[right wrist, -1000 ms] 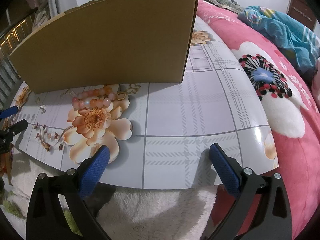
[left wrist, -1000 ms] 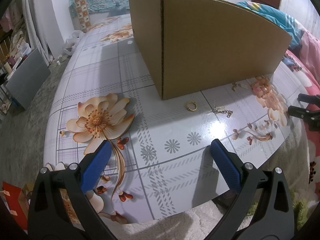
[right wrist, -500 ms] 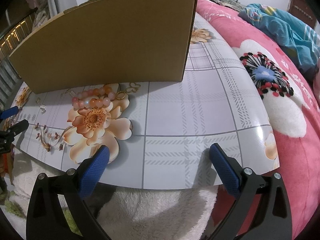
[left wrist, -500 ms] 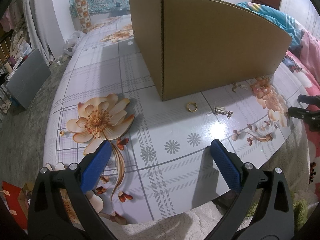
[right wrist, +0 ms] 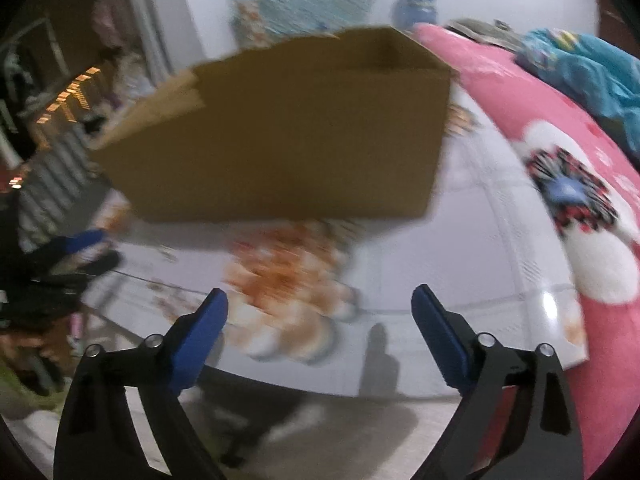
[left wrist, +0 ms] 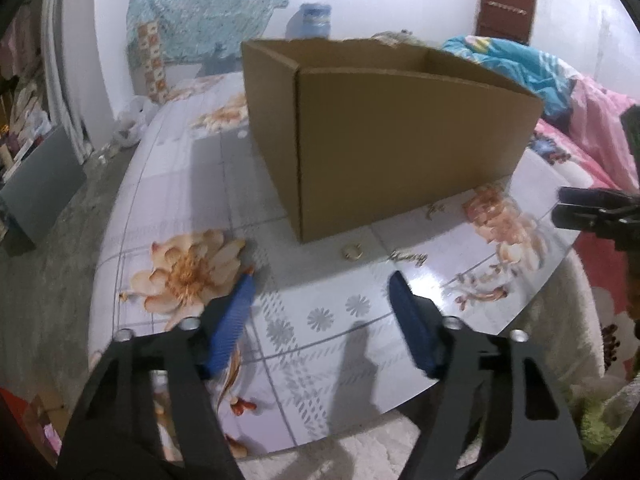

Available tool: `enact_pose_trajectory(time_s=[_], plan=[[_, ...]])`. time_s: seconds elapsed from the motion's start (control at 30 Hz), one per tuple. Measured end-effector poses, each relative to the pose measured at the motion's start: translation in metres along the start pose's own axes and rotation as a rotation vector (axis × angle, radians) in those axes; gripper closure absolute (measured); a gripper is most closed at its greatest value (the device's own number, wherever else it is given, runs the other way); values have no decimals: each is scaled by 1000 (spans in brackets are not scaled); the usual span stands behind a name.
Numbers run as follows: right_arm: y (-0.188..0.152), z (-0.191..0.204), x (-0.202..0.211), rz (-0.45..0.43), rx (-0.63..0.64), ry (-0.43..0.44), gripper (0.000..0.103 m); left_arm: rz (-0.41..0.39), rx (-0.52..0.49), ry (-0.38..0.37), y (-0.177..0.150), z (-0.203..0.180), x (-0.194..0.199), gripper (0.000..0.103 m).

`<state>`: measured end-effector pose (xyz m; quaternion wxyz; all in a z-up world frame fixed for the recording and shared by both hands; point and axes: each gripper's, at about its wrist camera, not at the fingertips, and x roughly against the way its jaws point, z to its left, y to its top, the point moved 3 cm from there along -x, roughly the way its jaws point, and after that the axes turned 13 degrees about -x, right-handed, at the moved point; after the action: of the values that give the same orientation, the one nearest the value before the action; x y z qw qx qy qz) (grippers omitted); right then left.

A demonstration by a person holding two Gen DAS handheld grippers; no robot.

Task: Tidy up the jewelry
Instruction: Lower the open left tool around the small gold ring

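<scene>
On the floral table (left wrist: 168, 184), the left gripper (left wrist: 322, 312) hovers with jaws wide apart and empty. Just beyond it a gold ring (left wrist: 352, 252) and a small chain piece (left wrist: 408, 257) lie before the cardboard box (left wrist: 400, 152). The right gripper (right wrist: 320, 320), likewise spread and empty, hangs over a blurred orange flower print.

Cardboard box (left wrist: 392, 136): matt brown corrugated paperboard. Table (left wrist: 192, 184): glossy smooth floral-print covering with a light glare at 4 o'clock. Ring (left wrist: 351, 253): shiny gold-coloured metal. Left gripper (left wrist: 322, 304): matt black plastic arms, ribbed blue pads (left wrist: 412, 328). Blanket (right wrist: 552, 184): plush pink cloth.
</scene>
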<state>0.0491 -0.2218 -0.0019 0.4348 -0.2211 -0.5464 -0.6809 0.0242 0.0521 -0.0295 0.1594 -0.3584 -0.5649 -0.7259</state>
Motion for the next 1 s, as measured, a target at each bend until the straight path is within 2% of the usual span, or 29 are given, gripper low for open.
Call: enact_pose_trajectory(time_s=[0.17,0.27,0.33,0.37,0.43,0.8,1.0], plan=[[2,45,-10,4,65,138,34,-20,-12,-46,9,-1,-5,64],[1,61,-26,39,59,191,46,10,-31,-64,11,-4,-17,75],[0,68,-37,70,55,211,51,34,-27,-66,12,-5,-25,79],[-1,70,-42,80,55,217,52,44,-22,-67,12,-4,-29,82],[-3,76,-52,101,61,225,52,50,-15,-61,14,-3,-34,83],[-4,84,-67,106,93,243,54,85,-92,-17,23,-17,-42,84],[-6,85,-64,91,96,249,55,100,-94,5,28,-22,-45,92]])
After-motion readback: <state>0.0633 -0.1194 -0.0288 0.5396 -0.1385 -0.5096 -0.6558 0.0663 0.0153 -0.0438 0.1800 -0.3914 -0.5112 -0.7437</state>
